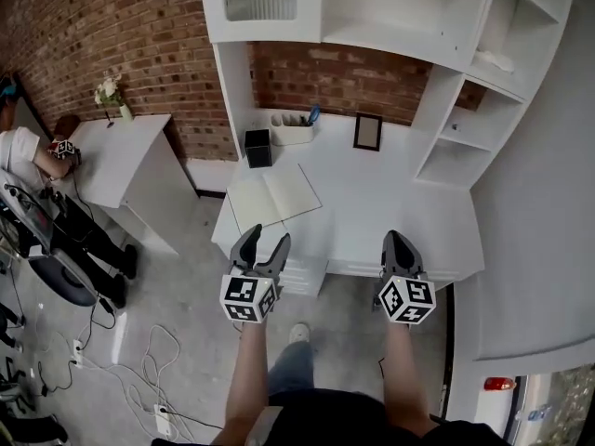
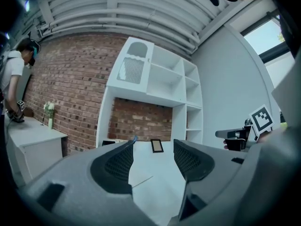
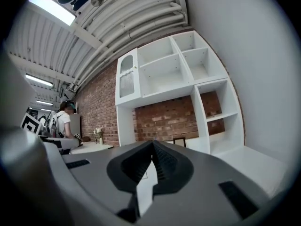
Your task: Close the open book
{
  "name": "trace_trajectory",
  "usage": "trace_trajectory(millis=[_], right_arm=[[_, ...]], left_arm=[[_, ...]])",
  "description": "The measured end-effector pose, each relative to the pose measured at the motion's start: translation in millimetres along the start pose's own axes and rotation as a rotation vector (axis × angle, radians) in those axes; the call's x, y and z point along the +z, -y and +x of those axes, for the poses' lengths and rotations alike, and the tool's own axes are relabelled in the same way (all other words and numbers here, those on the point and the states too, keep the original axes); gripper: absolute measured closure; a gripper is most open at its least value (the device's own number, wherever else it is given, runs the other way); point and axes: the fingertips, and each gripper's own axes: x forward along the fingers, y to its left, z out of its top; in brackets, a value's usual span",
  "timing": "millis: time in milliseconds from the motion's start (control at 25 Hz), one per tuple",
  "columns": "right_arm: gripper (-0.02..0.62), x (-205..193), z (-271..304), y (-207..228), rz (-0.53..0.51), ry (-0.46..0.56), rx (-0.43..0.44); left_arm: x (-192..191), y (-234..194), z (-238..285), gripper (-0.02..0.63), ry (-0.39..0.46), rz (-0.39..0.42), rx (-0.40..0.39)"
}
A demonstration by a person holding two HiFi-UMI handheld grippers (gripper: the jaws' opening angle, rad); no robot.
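Observation:
An open book (image 1: 273, 197) with blank pale pages lies flat on the left part of the white desk (image 1: 390, 212). My left gripper (image 1: 261, 245) hangs open in front of the desk edge, just short of the book, nothing between its jaws. My right gripper (image 1: 398, 246) is held shut and empty in front of the desk, right of the book. In the left gripper view the left gripper (image 2: 153, 160) frames the desk top and a page edge of the book (image 2: 141, 180). The right gripper (image 3: 152, 159) shows its jaw tips meeting.
At the desk's back stand a black box (image 1: 257, 147), a white pen tray (image 1: 292, 130) and a dark picture frame (image 1: 367, 132). White shelves (image 1: 465, 110) rise above and at the right. Left, a second white table (image 1: 116, 161) with a person (image 1: 23, 170). Cables (image 1: 139, 360) lie on the floor.

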Motion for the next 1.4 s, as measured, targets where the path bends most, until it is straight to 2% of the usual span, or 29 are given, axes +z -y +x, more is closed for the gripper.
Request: trace_trajectory(millis=[240, 440, 1080, 1160, 1240, 1400], right_arm=[[0.597, -5.2, 87.2, 2.3, 0.018, -0.013, 0.003], [0.597, -10.1, 134.9, 0.0, 0.025, -0.031, 0.005], [0.597, 0.5, 190.3, 10.8, 0.009, -0.059, 0.029], [0.597, -1.8, 196.3, 12.8, 0.006, -0.069, 0.037], [0.597, -6.3, 200.0, 13.7, 0.008, -0.083, 0.045], [0.597, -23.1, 203.9, 15.4, 0.012, -0.123, 0.065]], left_arm=[[-7.4, -48.5, 67.9, 0.365, -0.046, 0.007, -0.007], [-7.3, -73.8, 108.6, 0.365, -0.054, -0.002, -0.025], [-15.6, -89.3, 156.0, 0.367, -0.090, -0.022, -0.017], [-23.1, -89.7, 163.1, 0.367, -0.107, 0.005, -0.014], [-34.1, -88.3, 170.5, 0.367, -0.156, 0.067, -0.015], [-74.9, -86.7, 183.7, 0.367, -0.338, 0.243, -0.004]])
